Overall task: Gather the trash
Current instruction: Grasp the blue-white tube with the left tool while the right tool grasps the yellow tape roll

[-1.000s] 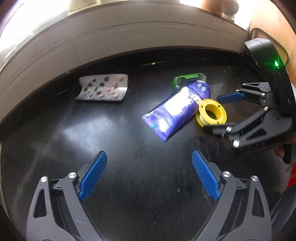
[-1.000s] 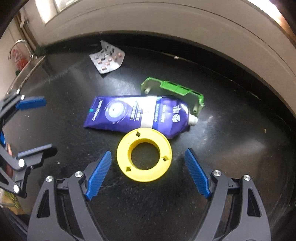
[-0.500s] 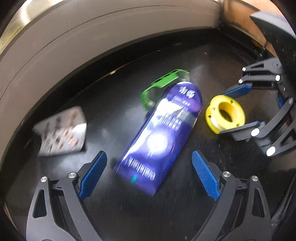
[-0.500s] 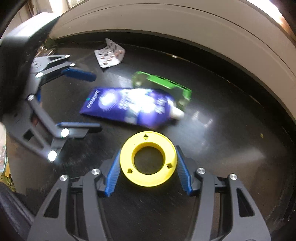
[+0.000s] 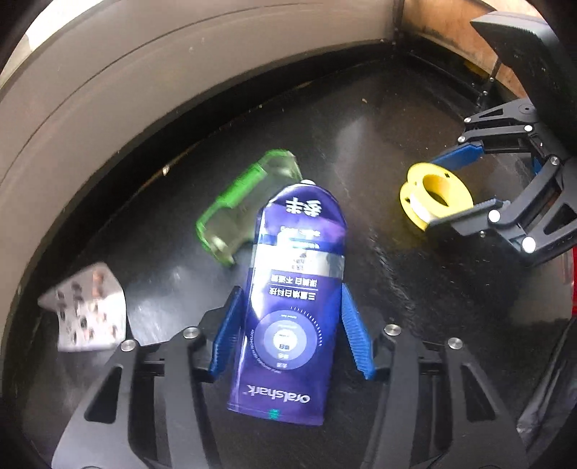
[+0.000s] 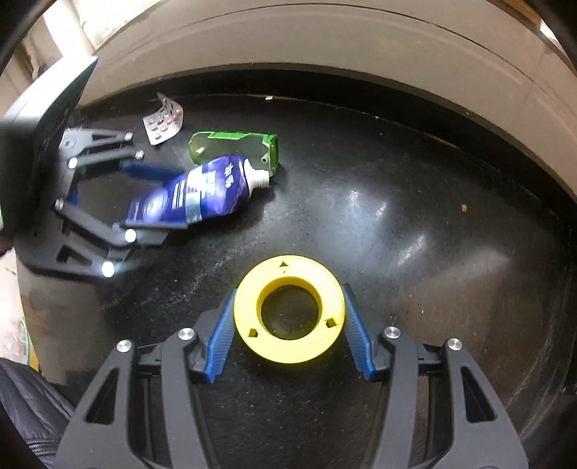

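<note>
A purple toothpaste tube (image 5: 295,306) lies on the black counter (image 6: 396,234). My left gripper (image 5: 291,292) straddles it, jaws closing, both blue pads against its sides. In the right wrist view the same left gripper (image 6: 173,200) holds the tube (image 6: 202,194). My right gripper (image 6: 288,292) is shut on a yellow spool (image 6: 288,353), its pads on the rim; the left wrist view has this gripper (image 5: 434,191) and the spool (image 5: 456,194) at the right. A green plastic piece (image 5: 245,209) lies behind the tube's cap. A blister pack (image 5: 86,317) sits at the left.
A grey curved wall (image 6: 324,39) bounds the counter at the back. A wooden panel (image 5: 450,29) stands at the far right corner. Dark fabric (image 6: 21,397) shows at the lower left of the right wrist view. A small crumb (image 6: 463,207) lies on the counter.
My left gripper moved over the toothpaste tube, rolled, and its jaws narrowed onto it. My right gripper shut on the yellow spool and carried it away from the tube.
</note>
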